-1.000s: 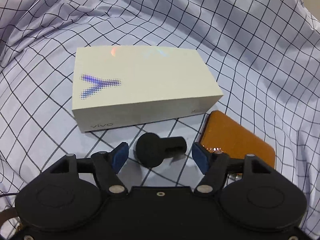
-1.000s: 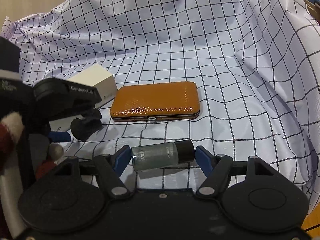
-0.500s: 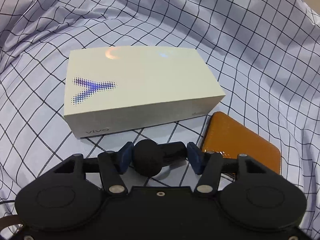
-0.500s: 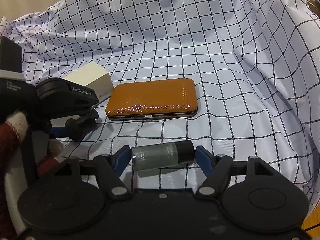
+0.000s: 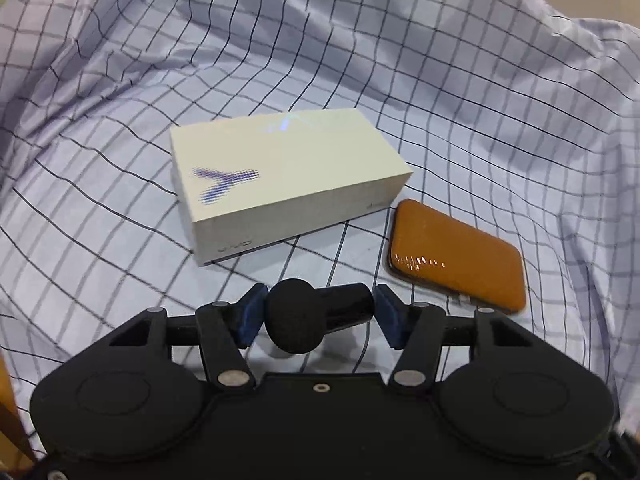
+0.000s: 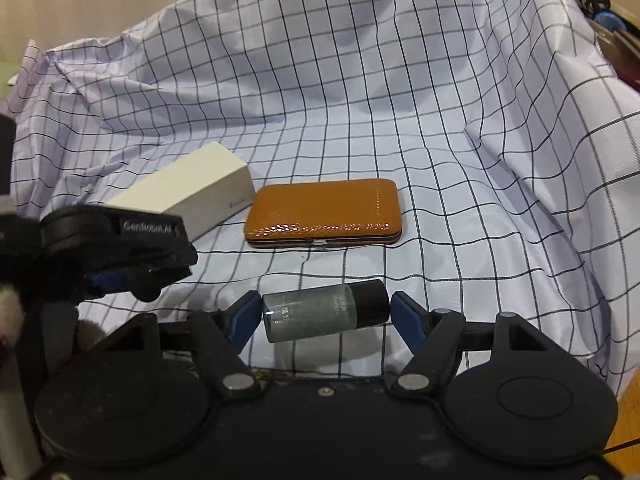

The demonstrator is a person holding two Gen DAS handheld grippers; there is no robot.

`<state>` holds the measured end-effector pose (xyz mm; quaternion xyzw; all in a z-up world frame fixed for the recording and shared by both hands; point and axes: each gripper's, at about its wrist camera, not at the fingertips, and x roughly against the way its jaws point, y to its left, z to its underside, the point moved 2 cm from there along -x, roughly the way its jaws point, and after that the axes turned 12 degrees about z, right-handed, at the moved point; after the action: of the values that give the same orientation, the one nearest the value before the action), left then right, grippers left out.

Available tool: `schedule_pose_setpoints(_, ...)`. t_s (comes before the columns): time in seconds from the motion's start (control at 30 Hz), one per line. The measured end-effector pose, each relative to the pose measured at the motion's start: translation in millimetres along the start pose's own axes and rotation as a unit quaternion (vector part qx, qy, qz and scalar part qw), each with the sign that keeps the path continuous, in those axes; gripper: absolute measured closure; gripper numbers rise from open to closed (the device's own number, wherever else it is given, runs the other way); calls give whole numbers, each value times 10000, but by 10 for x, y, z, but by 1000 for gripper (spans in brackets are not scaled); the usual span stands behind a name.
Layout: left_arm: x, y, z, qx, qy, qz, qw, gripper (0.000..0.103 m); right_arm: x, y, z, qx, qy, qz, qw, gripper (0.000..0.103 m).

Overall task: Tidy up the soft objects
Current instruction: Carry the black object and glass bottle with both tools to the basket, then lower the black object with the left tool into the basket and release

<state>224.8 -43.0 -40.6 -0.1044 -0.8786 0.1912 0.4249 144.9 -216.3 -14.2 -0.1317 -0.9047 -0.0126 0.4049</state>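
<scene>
My left gripper (image 5: 318, 312) is shut on a black round-headed piece (image 5: 296, 320), which lies crosswise between the blue pads, held above the checked cloth (image 5: 480, 100). My right gripper (image 6: 326, 312) is shut on a small clear bottle (image 6: 308, 316) with a black cap, also held crosswise, its base against the left pad. The left gripper (image 6: 120, 276) shows at the left edge of the right wrist view. Beyond both grippers a white box (image 5: 280, 176) (image 6: 192, 196) and an orange flat case (image 5: 456, 256) (image 6: 324, 212) lie on the cloth.
The checked cloth (image 6: 360, 80) rises in folds at the back and on both sides. A fuzzy red and white sleeve (image 6: 8, 308) is at the far left. Dark clutter (image 6: 600, 0) sits beyond the cloth's top right edge.
The left jaws closed on the black piece and lifted it off the cloth; the box and case now look farther away. The right gripper rose a little with the bottle.
</scene>
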Motion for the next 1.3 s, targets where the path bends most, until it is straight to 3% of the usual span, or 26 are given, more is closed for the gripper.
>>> schedule_pose_setpoints(0.43, 765, 68, 477, -761, -143, 55, 9970, 48, 670, -111, 376, -132, -114, -272, 9995, 32)
schedule_pose_setpoints(0.77, 1080, 8, 879, -1156, -206, -43, 9931, 48, 1034, -212, 731, -144, -240, -440, 9986, 32)
schedule_pose_setpoints(1.07, 1245, 60, 1079, -1162, -323, -174, 9926, 48, 1270, -243, 944, -203, -332, -431, 9983, 32)
schedule_pose_setpoints(1.3, 1195, 175, 1117, -906, -105, -125, 9958, 48, 1260, -282, 1018, -222, -233, -319, 9990, 32)
